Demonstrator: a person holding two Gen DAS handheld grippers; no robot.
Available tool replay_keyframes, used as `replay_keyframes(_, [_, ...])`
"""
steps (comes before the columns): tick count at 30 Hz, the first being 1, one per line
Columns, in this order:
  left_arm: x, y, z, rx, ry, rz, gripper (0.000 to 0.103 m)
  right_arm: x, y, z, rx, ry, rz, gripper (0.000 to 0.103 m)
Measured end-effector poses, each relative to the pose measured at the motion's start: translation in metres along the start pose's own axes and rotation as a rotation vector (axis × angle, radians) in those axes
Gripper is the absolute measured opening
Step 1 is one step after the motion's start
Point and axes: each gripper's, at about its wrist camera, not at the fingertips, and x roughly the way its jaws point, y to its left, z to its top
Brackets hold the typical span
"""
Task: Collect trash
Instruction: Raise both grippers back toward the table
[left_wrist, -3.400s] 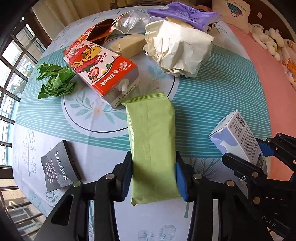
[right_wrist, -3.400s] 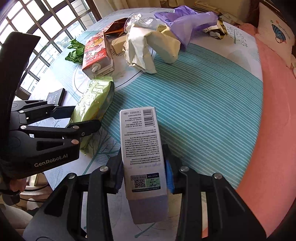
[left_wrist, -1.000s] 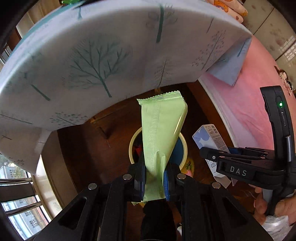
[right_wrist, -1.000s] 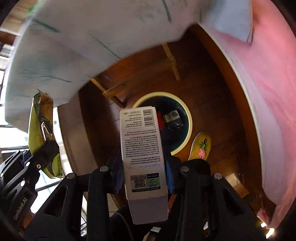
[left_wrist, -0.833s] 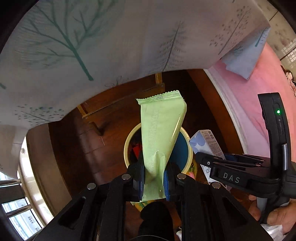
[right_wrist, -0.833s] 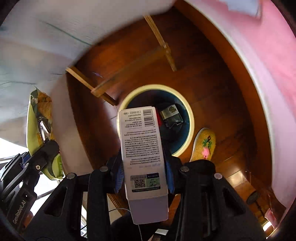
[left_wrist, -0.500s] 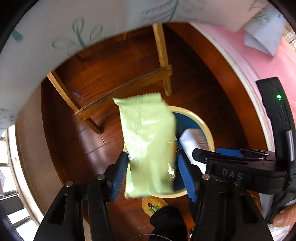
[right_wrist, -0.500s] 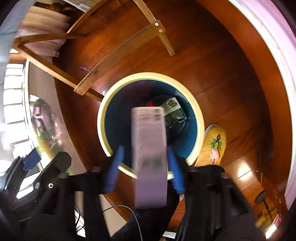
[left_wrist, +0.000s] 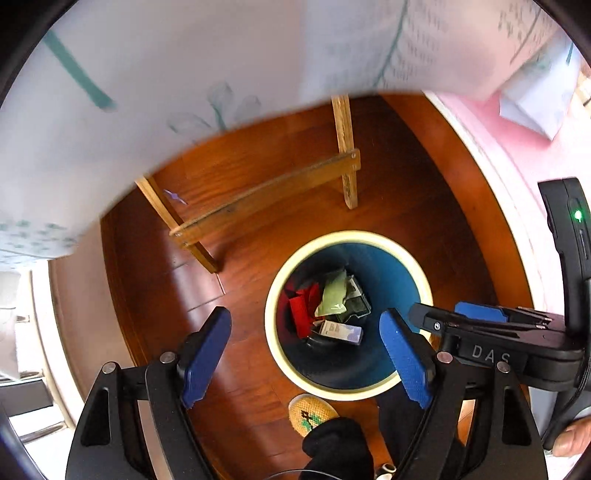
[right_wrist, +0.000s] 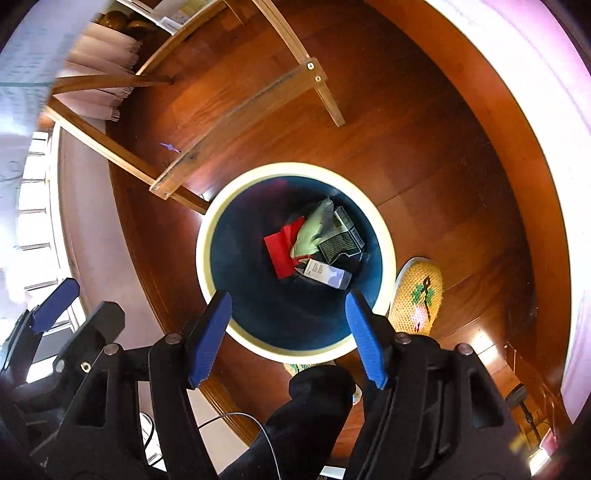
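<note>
Both pieces of trash have left the grippers since half a second ago: the green packet (left_wrist: 334, 297) and the white carton (left_wrist: 340, 331), then caught blurred between the pads, now lie at the bottom of the bin (left_wrist: 291, 363). Each camera view has also shifted, so the bin sits lower and nearer the fingers.

Seen from the left wrist, the left gripper (left_wrist: 306, 352) has its blue pads spread wide apart, holding nothing and touching nothing, with the bin's cream rim showing between them. To its right sits the right gripper (left_wrist: 476, 314), seen side-on just beside the bin.

From the right wrist, the right gripper (right_wrist: 289, 334) is likewise spread wide and empty above the near rim of the bin (right_wrist: 201, 258). Inside, the green packet (right_wrist: 312, 230) leans against a red wrapper (right_wrist: 281, 250) and a dark printed box (right_wrist: 341, 240); the white carton (right_wrist: 327, 274) lies on its side just below them. A knitted yellow slipper (right_wrist: 419, 295) rests on the wooden floor (right_wrist: 443, 155) just beside the bin.
</note>
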Motion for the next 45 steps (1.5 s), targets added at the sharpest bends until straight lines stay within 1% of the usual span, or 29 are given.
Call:
replay_keyframes(5, [-0.053, 0.012, 0.007, -0.043, -0.037, -0.004, 0.084, -0.046, 0.014, -0.003, -0.017, -0.028, -0.012, 0.062])
replay_keyframes(9, [-0.110, 0.020, 0.015, -0.062, -0.087, -0.008, 0.084, -0.094, 0.031, -0.009, -0.040, -0.061, -0.013, 0.062])
replay_keyframes(13, [-0.177, 0.029, 0.021, -0.076, -0.160, -0.011, 0.084, -0.146, 0.051, -0.016, -0.075, -0.094, -0.016, 0.062])
replay_keyframes(20, [-0.288, 0.050, 0.030, -0.082, -0.299, -0.039, 0.084, -0.240, 0.092, -0.036, -0.145, -0.166, -0.026, 0.062])
replay_keyframes(24, [-0.344, 0.060, 0.032, -0.069, -0.387, -0.050, 0.084, -0.293, 0.122, -0.045, -0.218, -0.242, -0.038, 0.062])
replay_keyframes(28, [-0.400, 0.073, 0.041, -0.061, -0.481, -0.063, 0.084, -0.352, 0.155, -0.053, -0.292, -0.354, -0.038, 0.062])
replay_keyframes(31, [-0.438, 0.080, 0.051, -0.059, -0.538, -0.076, 0.084, -0.391, 0.177, -0.058, -0.333, -0.442, -0.036, 0.062])
replay_keyframes(35, [-0.476, 0.087, 0.061, -0.049, -0.592, -0.088, 0.084, -0.435, 0.203, -0.059, -0.369, -0.537, -0.029, 0.062])
replay_keyframes(39, [-0.501, 0.090, 0.070, -0.038, -0.643, -0.075, 0.084, -0.470, 0.224, -0.055, -0.373, -0.595, -0.006, 0.062])
replay_keyframes(42, [-0.513, 0.095, 0.079, -0.045, -0.649, -0.078, 0.084, -0.489, 0.233, -0.049, -0.378, -0.612, 0.003, 0.062])
replay_keyframes(45, [-0.514, 0.100, 0.089, -0.054, -0.625, -0.082, 0.084, -0.495, 0.238, -0.043, -0.395, -0.619, -0.001, 0.062])
